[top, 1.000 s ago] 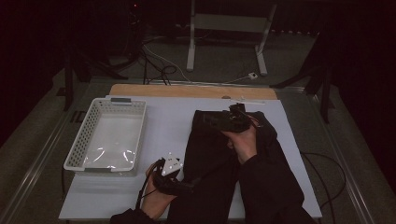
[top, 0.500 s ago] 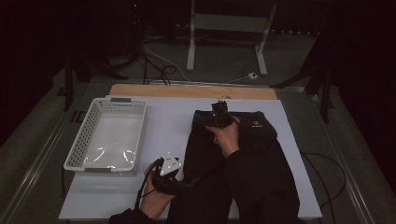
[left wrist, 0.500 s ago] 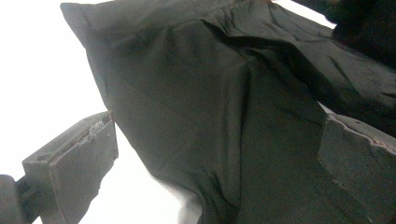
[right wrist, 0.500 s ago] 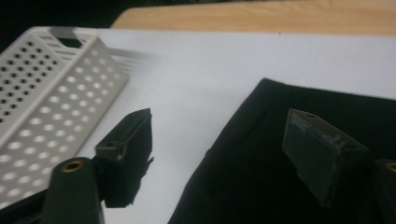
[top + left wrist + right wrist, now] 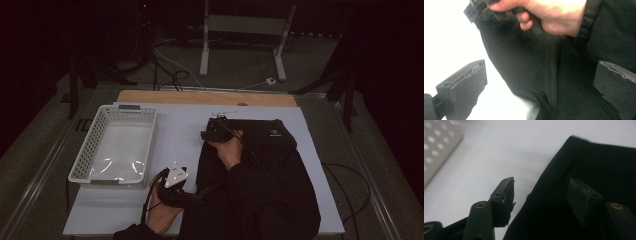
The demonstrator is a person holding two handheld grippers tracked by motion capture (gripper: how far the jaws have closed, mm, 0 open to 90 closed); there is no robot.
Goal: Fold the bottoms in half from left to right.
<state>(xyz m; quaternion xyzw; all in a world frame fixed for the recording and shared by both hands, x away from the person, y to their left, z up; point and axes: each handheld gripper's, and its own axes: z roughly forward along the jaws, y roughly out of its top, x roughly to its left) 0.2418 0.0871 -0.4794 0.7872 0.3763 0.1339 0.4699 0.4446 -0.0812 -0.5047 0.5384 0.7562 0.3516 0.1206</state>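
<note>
A black garment (image 5: 272, 137) lies spread on the white table (image 5: 175, 130), right of centre. My right gripper (image 5: 211, 132) sits low at the garment's far left corner. In the right gripper view the right gripper (image 5: 541, 181) straddles the garment (image 5: 599, 157) edge, one jaw over bare table and one over cloth. Its jaws have just been closing, and the pads do not press the cloth. My left gripper (image 5: 176, 180) rests near the front by the garment's left edge. The left gripper (image 5: 540, 65) is wide open, with the garment (image 5: 519, 77) beyond it.
A white perforated basket (image 5: 131, 109) stands on the table's left side, and its corner basket (image 5: 436, 140) appears in the right gripper view. A wooden strip (image 5: 200, 97) runs along the table's far edge. Cables and a metal stand (image 5: 240, 30) lie on the floor beyond.
My right gripper has moved left and down, from above the garment's top middle to its far left corner. The left gripper has stayed where it was.
</note>
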